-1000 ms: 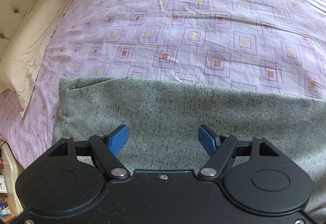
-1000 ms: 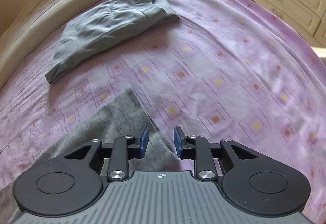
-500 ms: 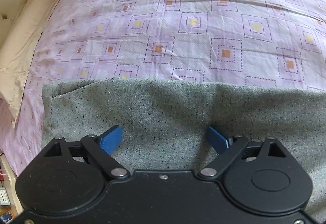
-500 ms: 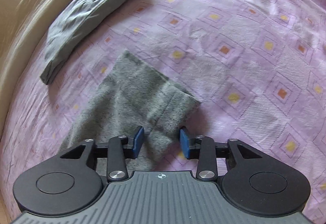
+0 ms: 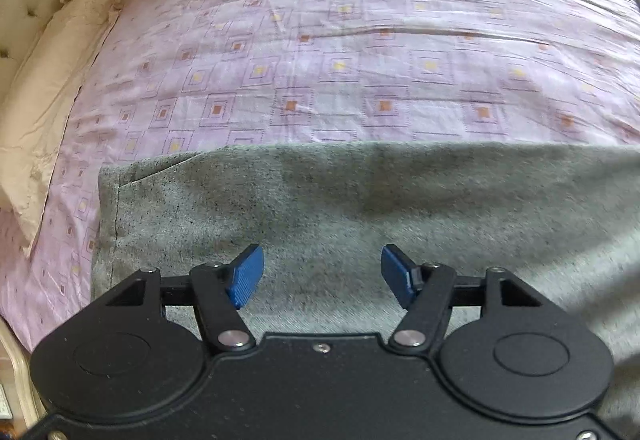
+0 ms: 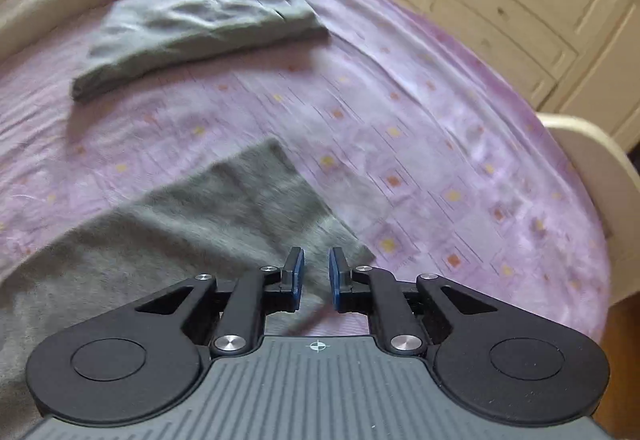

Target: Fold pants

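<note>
Right wrist view alone shows folded dark-grey trousers [image 6: 200,27] far left; speckled grey woollen pants [image 5: 360,207] lie near on the lilac bedsheet [image 5: 360,59]. Left gripper [image 5: 320,274] closing, nothing clamped; right gripper [image 6: 316,274] opening over the hem, narrower than half a second ago.

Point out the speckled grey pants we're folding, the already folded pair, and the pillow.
speckled grey pants [image 5: 360,207], left wrist view, middle of fabric.
folded pair [image 6: 200,27], right wrist view, top layer.
pillow [image 5: 52,87], left wrist view, its long side.
</note>
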Motion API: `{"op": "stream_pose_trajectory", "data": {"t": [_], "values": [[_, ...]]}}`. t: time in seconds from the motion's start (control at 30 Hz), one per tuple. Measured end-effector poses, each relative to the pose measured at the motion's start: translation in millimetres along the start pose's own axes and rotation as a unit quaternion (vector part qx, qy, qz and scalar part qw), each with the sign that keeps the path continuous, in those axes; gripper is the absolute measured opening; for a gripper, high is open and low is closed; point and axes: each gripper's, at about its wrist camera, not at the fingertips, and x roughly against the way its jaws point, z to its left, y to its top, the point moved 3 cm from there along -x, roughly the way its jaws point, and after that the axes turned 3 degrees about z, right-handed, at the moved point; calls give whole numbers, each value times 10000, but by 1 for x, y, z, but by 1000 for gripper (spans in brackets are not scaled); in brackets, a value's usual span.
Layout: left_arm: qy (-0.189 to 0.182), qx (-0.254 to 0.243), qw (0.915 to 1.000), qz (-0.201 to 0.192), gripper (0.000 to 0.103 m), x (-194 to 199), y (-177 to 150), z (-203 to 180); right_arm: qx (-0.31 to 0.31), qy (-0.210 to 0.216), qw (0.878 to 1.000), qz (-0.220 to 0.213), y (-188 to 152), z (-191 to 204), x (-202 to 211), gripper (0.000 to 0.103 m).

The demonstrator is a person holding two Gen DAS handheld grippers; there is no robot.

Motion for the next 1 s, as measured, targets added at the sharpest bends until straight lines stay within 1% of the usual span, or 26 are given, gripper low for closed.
{"op": "stream_pose_trajectory", "data": {"t": [0.03, 0.07, 0.1, 0.17, 0.2, 0.23, 0.27, 0.33, 0.37, 0.4, 0.43, 0.47, 0.5, 0.53, 0.6, 0.63, 0.67, 0.7, 0.73, 0.77, 0.8, 0.83, 0.9, 0.93, 1.0], "values": [[-108, -157, 9998, -92, 69, 9, -7, -11, 105, 287, 9995, -82, -4, 14, 9, 18], [-222, -276, 9993, -141, 69, 14, -14, -20, 269, 828, 9962, -12, -9, 37, 16, 20], [-345, -397, 9985, -173, 69, 19, -20, -28, 427, 1210, 9917, 96, -16, 56, 21, 20], [-576, -623, 9963, -133, 69, 21, -30, -43, 805, 1811, 9796, 319, -35, 99, 30, 20], [-626, -706, 9955, -91, 69, 19, -35, -47, 988, 2071, 9722, 462, -45, 118, 33, 20], [-630, -782, 9949, -52, 69, 15, -41, -49, 1182, 2242, 9655, 592, -54, 135, 34, 20], [-592, -833, 9948, -21, 70, 11, -44, -49, 1426, 2322, 9597, 685, -63, 151, 35, 20], [-400, -894, 9951, 92, 70, -3, -52, -39, 1847, 2303, 9520, 803, -80, 170, 31, 20], [-322, -842, 9958, 139, 71, -9, -53, -31, 2009, 2162, 9513, 886, -88, 174, 27, 20], [-275, -767, 9965, 188, 72, -15, -53, -21, 2046, 2008, 9534, 942, -92, 172, 21, 20], [-218, -649, 9974, 240, 72, -20, -56, -8, 1986, 1940, 9562, 932, -94, 165, 16, 20], [-179, -537, 9981, 257, 77, -25, -56, 5, 1859, 2010, 9580, 854, -93, 155, 15, 19], [-148, -441, 9986, 256, 81, -29, -55, 16, 1780, 1882, 9623, 825, -92, 147, 13, 19], [-125, -352, 9990, 241, 82, -32, -55, 28, 1750, 1566, 9689, 779, -91, 137, 12, 20], [-152, -285, 9993, 196, 90, -37, -55, 45, 1625, 1064, 9784, 706, -88, 118, 10, 20], [-103, -311, 9994, 147, 90, -40, -56, 51, 1503, 908, 9816, 744, -87, 109, 8, 20], [-48, -365, 9993, 103, 90, -41, -56, 54, 1308, 798, 9850, 789, -85, 94, 5, 22], [-22, -424, 9991, 56, 90, -41, -56, 56, 1161, 729, 9875, 774, -85, 83, 5, 22], [-40, -456, 9990, 11, 90, -39, -55, 58, 1068, 597, 9900, 700, -86, 74, 9, 22], [-60, -449, 9990, -52, 86, -35, -56, 58, 973, 530, 9923, 553, -87, 65, 17, 22], [-73, -446, 9989, -119, 82, -30, -56, 58, 822, 580, 9942, 373, -88, 55, 26, 23], [-74, -477, 9986, -196, 81, -24, -59, 58, 608, 693, 9956, 164, -91, 44, 37, 24], [-7, -533, 9980, -332, 80, -11, -67, 57, 175, 800, 9964, -205, -102, 21, 57, 25], [-19, -533, 9978, -388, 80, -5, -73, 57, -41, 770, 9965, -321, -108, 9, 64, 26], [-68, -497, 9979, -414, 80, 4, -86, 56, -348, 707, 9962, -369, -124, -13, 72, 28]]}}
